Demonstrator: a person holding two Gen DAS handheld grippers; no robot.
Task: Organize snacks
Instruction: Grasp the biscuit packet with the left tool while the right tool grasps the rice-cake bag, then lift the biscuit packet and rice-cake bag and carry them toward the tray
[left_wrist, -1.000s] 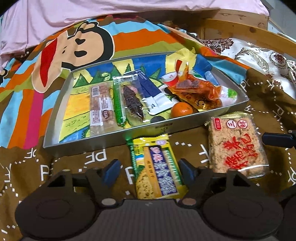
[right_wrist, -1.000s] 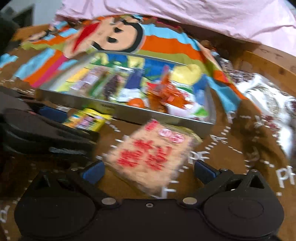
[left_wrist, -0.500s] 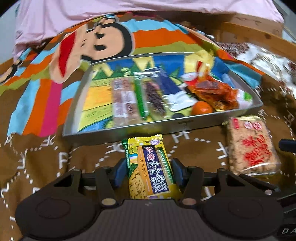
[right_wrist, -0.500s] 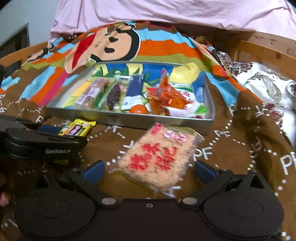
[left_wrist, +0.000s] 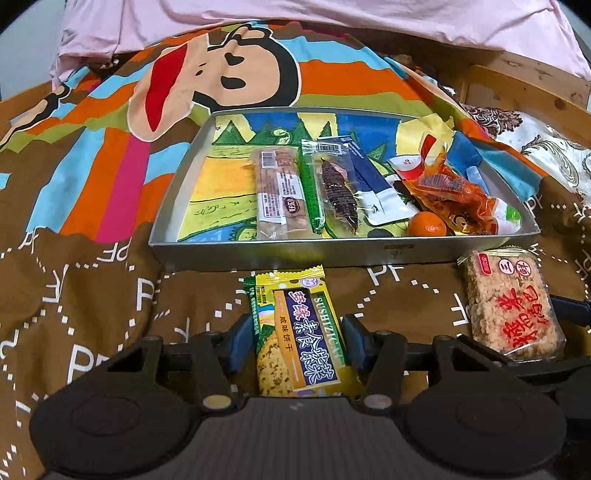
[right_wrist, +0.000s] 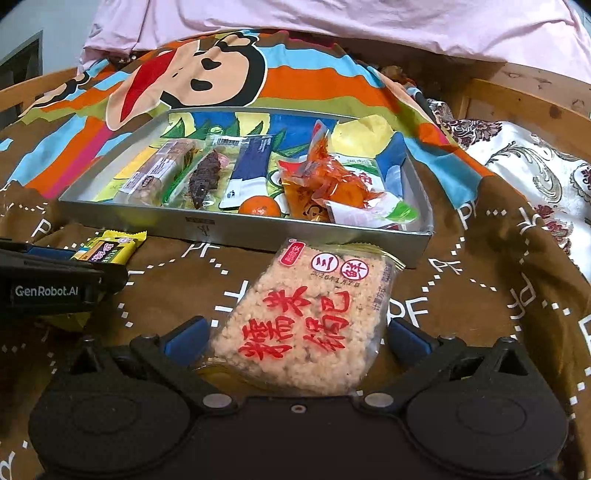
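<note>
The left hand-held gripper (left_wrist: 297, 341) had just closed its jaws on the yellow cracker packet (left_wrist: 301, 334), light, crinkly and probably brittle, on the bedspread (left_wrist: 92, 295) before the tin tray (left_wrist: 295, 254), while the right hand-held gripper (right_wrist: 295, 332) stood open around the rice-crisp pack (right_wrist: 306, 317).

The flat cracker packet (left_wrist: 301, 332) is yellow and green with a blue panel. The square rice cake pack (right_wrist: 306, 317) bears red characters. The brown bedspread (left_wrist: 92, 314) carries white dotted lines and letters.
</note>
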